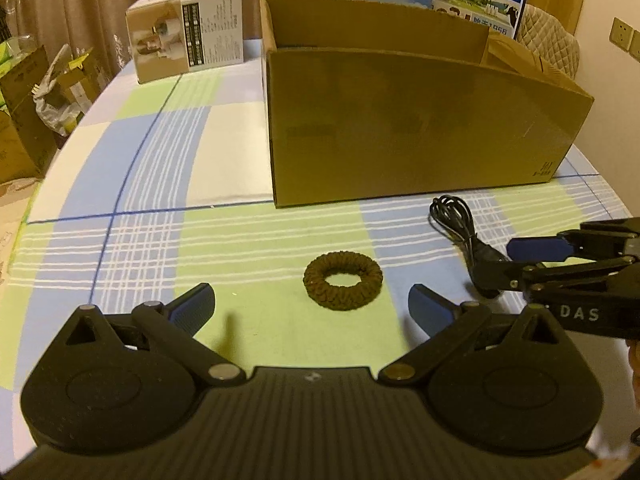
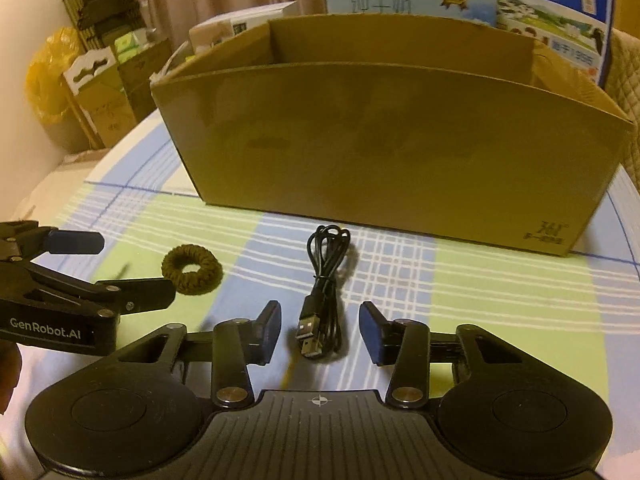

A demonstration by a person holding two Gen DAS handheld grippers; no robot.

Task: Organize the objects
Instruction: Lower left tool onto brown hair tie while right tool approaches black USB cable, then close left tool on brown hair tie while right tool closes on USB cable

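From the left wrist, our left gripper (image 1: 311, 304) has its jaws wide apart, the brown hair tie (image 1: 343, 281) lying on the surface just ahead between them.

From the right wrist, our right gripper (image 2: 319, 326) has its jaws narrowed, not touching, around the USB cable (image 2: 325, 292), whose long axis runs toward the cardboard box (image 2: 384, 148).

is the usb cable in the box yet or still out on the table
Out. The black bundled USB cable lies on the checked tablecloth in front of the cardboard box, between the right gripper's open fingers.
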